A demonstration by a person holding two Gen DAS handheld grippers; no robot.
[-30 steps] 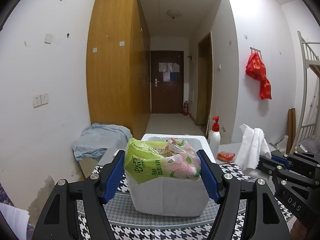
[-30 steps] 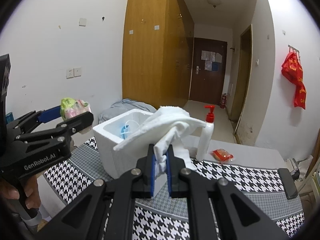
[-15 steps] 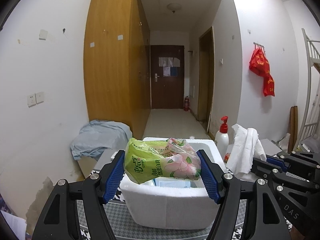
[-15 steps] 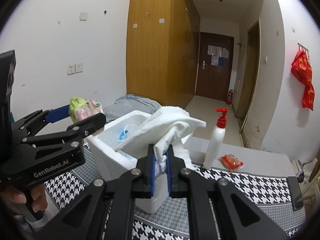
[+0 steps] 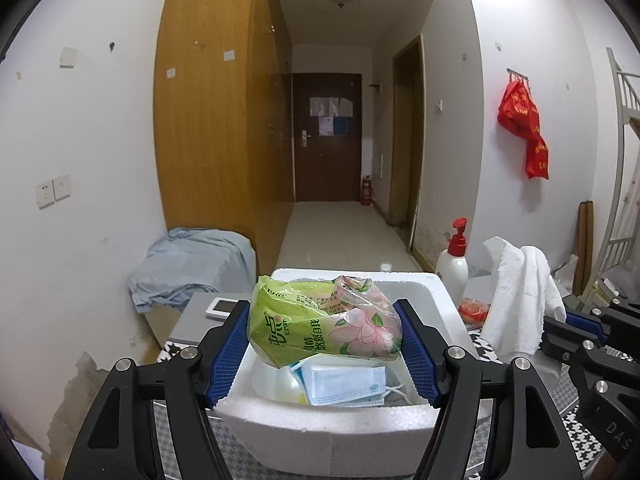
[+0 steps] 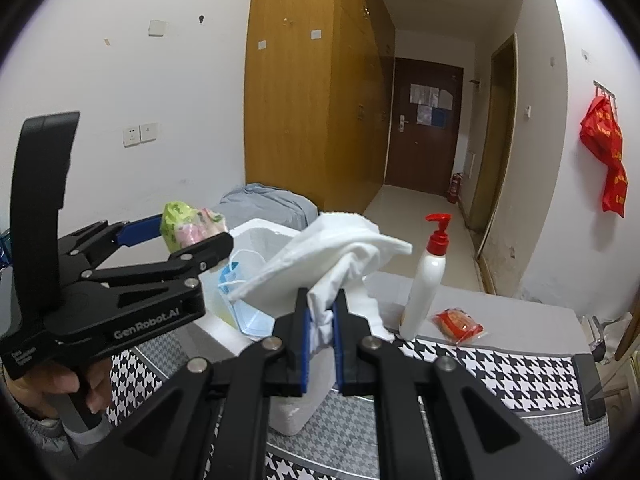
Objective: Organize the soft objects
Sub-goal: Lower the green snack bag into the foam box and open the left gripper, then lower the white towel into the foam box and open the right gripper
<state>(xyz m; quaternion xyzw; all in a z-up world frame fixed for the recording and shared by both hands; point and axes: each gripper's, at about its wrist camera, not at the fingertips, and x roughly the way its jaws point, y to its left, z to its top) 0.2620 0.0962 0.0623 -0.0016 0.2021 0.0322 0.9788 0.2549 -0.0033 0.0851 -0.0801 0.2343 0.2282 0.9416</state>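
Note:
My left gripper point(image 5: 325, 340) is shut on a green tissue pack point(image 5: 320, 324) and holds it just above the open white foam box point(image 5: 320, 436). Blue face masks point(image 5: 344, 384) lie inside the box. My right gripper point(image 6: 321, 332) is shut on a white towel point(image 6: 332, 252) and holds it up at the box's right side. In the right wrist view the left gripper point(image 6: 176, 236) with the tissue pack point(image 6: 184, 228) hangs over the foam box point(image 6: 260, 232). The towel also shows in the left wrist view point(image 5: 520, 300).
A white pump bottle with a red top point(image 6: 428, 280) and a red snack packet point(image 6: 458, 320) sit on the table right of the box. A houndstooth cloth point(image 6: 500, 372) covers the table. A grey bundle of cloth point(image 5: 188, 264) lies on a low stand at the left.
Both grippers have moved forward and up over the foam box, so its inside with the masks now shows. Both grips are unchanged.

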